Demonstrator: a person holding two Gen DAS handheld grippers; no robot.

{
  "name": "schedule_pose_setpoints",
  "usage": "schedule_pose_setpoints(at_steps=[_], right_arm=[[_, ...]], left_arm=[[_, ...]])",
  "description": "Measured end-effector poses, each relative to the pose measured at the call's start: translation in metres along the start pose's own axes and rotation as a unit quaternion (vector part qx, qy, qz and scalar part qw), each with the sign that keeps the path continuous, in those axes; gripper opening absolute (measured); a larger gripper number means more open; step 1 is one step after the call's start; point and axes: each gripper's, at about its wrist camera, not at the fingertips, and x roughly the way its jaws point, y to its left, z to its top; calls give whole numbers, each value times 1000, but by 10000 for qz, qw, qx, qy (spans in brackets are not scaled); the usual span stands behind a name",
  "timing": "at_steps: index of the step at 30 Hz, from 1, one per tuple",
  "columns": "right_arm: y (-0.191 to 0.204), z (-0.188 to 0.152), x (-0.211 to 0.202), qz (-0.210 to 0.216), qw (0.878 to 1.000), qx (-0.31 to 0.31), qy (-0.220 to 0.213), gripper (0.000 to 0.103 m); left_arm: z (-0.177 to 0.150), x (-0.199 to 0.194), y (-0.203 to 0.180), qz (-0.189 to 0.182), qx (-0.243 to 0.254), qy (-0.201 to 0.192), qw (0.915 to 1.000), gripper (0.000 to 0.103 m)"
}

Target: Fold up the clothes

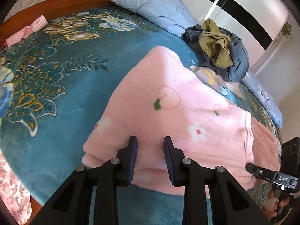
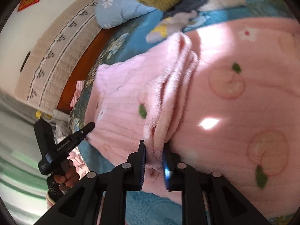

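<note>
**Entry: pink fleece garment, mid-fold, both grippers at its near edge**

Left wrist view. Pink fleece garment (image 1: 174, 112), printed with peaches and small flowers, lies spread on the teal floral blanket (image 1: 56, 86) covering the bed. Left gripper (image 1: 150, 150) sits at the garment's near hem; jaws stand partly apart with a thick roll of fleece between them, the pads seemingly pressing its sides. Read as a grip on the hem. Right gripper (image 1: 252, 167) enters from the lower right, its tip touching the same near edge further along; its jaw state cannot be told here. Beyond: a heap of olive and grey-blue clothes (image 1: 219, 50), unfolded, beside a pale blue pillow (image 1: 153, 1). A small pink striped item (image 1: 26, 31) lies at the far left.

Right wrist view. Right gripper (image 2: 154, 153) has its jaws narrowed onto a bunched, layered pleat of the pink fleece garment (image 2: 234, 86); fabric fills the gap and the pads pinch it. Left gripper (image 2: 82, 131) shows at lower left, held by a hand (image 2: 65, 178), its tip at the garment's left corner. Picture somewhat blurred.

Step in hand, by judgement: both near-edge points secured, ready for a fold. Next move calls for lifting both grips together and level, carrying the hem away over the body of the garment, keeping the edge taut so that layers land square; the thick pile may slip from the wider left grip.
</note>
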Motion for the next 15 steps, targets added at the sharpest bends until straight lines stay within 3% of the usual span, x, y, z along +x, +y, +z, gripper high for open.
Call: schedule_pose_setpoints(at_steps=[4,8,11,15], right_arm=[[2,5,-39,-92,9987,-4,-495,38],[-27,5,-112,-167,9892,529,-1354,47],[-64,-10,-174,-475,9743,998,-1962,53],[-123,-51,-254,-783,9430,1772,-2704,62]], left_arm=[[-4,-14,-20,70,130,13,9999,30],[-10,-26,-71,-310,668,-174,9971,30],[-17,-24,-114,-738,1160,-229,9902,32],[-32,6,-158,-873,1428,120,9858,33]])
